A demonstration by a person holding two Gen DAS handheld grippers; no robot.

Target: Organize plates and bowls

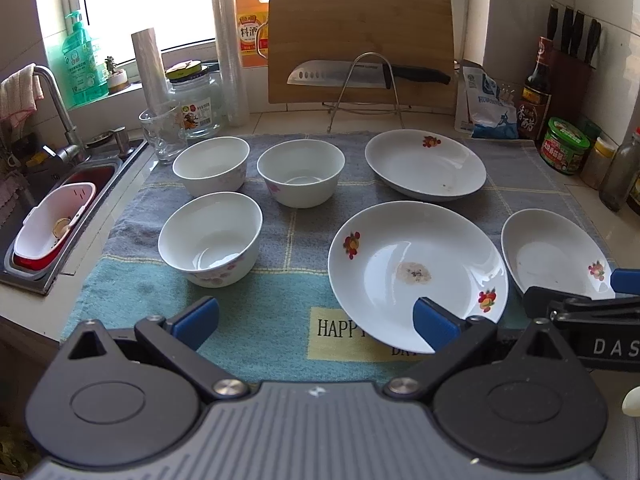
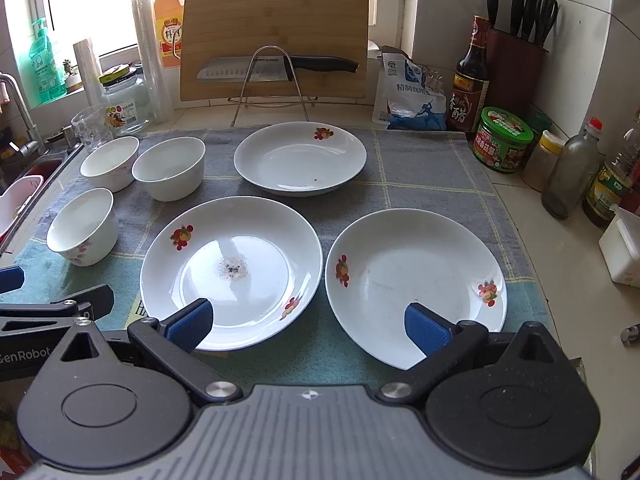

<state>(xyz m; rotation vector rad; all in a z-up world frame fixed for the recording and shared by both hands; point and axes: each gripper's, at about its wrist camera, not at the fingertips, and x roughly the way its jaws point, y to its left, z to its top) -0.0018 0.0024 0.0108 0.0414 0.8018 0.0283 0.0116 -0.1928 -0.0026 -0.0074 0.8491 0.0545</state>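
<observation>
Three white bowls and three white fruit-print plates lie apart on a checked cloth (image 1: 280, 320). In the left wrist view the near bowl (image 1: 210, 238), two far bowls (image 1: 211, 170) (image 1: 301, 172), the stained middle plate (image 1: 416, 274), the far plate (image 1: 426, 164) and the right plate (image 1: 554, 254) show. My left gripper (image 1: 316, 322) is open and empty over the cloth's near edge. In the right wrist view the stained plate (image 2: 232, 270), right plate (image 2: 416, 280), far plate (image 2: 300, 158) and bowls (image 2: 82, 226) (image 2: 168, 168) (image 2: 109, 163) show. My right gripper (image 2: 308, 326) is open and empty, above the plates' near rims.
A sink (image 1: 60, 216) with a white and red basket lies at the left. A glass (image 1: 163, 134), a jar (image 1: 196, 100), a cutting board (image 1: 360, 40) with a knife on a wire rack stand behind. Bottles and jars (image 2: 504, 144) line the right, with a white box (image 2: 622, 252).
</observation>
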